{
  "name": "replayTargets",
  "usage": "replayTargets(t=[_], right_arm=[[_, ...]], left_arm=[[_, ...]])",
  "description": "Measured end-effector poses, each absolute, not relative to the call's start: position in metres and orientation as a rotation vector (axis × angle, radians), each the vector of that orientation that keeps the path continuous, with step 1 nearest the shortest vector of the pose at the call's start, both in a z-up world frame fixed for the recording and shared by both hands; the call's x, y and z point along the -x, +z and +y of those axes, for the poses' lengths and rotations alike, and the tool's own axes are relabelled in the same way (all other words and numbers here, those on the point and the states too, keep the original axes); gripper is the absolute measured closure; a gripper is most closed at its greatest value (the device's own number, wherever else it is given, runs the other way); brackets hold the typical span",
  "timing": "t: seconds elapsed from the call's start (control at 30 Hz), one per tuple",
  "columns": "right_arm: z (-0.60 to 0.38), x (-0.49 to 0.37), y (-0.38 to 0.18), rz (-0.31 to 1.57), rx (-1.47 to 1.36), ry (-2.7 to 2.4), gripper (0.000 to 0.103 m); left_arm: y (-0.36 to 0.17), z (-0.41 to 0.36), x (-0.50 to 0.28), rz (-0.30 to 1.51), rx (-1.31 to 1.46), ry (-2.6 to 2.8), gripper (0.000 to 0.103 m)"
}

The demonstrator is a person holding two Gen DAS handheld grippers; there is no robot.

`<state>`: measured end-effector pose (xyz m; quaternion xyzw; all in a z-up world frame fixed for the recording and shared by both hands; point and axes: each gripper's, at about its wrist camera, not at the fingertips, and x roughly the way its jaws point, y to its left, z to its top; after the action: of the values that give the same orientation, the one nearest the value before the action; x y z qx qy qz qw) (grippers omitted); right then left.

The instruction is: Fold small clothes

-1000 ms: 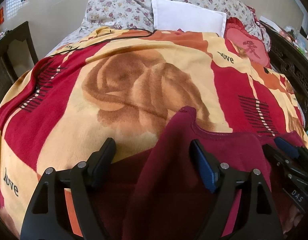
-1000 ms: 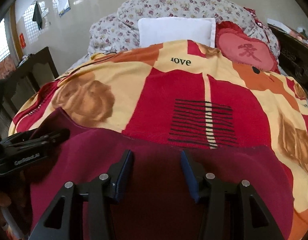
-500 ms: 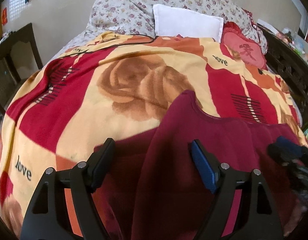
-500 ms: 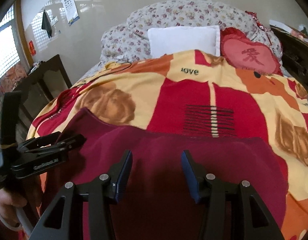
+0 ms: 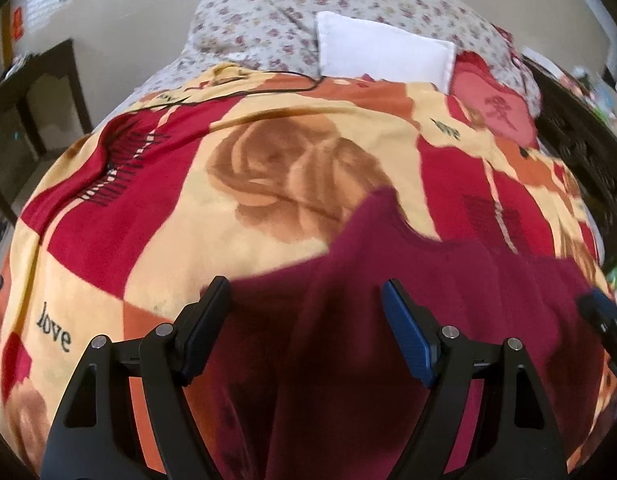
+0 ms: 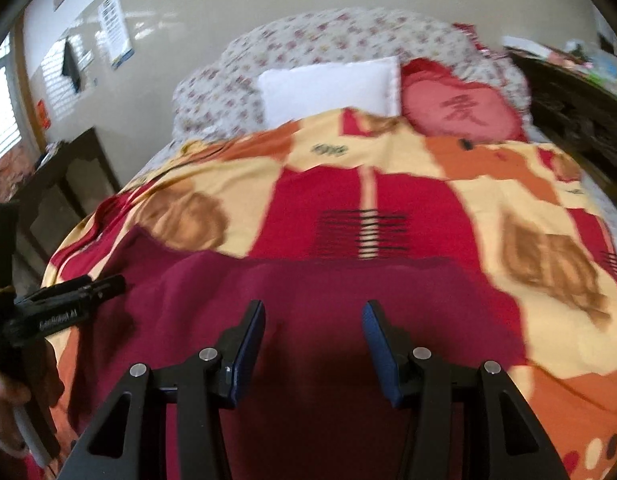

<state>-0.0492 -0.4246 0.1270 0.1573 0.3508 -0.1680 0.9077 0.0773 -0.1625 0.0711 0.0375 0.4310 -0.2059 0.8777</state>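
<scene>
A maroon garment (image 5: pixel 448 300) is seen spread on the blanket-covered bed (image 5: pixel 188 208), its long axis running crosswise. Both hand-held grippers are held above its near edge, jaws spread, nothing pinched: the left hand-held gripper (image 5: pixel 306 328) over the garment's left end, the right hand-held gripper (image 6: pixel 314 344) over its middle, each about equally close.

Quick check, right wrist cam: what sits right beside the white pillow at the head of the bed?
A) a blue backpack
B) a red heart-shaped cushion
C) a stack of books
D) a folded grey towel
B: the red heart-shaped cushion leans against the floral bedding, touching the right edge of the white pillow, above the top edge of the patterned blanket.
</scene>
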Motion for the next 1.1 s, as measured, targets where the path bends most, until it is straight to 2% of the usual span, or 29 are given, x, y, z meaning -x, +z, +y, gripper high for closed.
replayTargets(t=[0.27, 1.1], right_arm=[[-0.481, 0.061, 0.094, 0.741, -0.464, -0.477, 0.054], [-0.478, 0.065, 0.080, 0.640, -0.428, -0.488, 0.051]], left_arm=[[0.055, -0.175, -0.114, 0.951, -0.077, -0.371, 0.024], [0.041, -0.179, -0.107, 0.851, -0.098, -0.373, 0.017]])
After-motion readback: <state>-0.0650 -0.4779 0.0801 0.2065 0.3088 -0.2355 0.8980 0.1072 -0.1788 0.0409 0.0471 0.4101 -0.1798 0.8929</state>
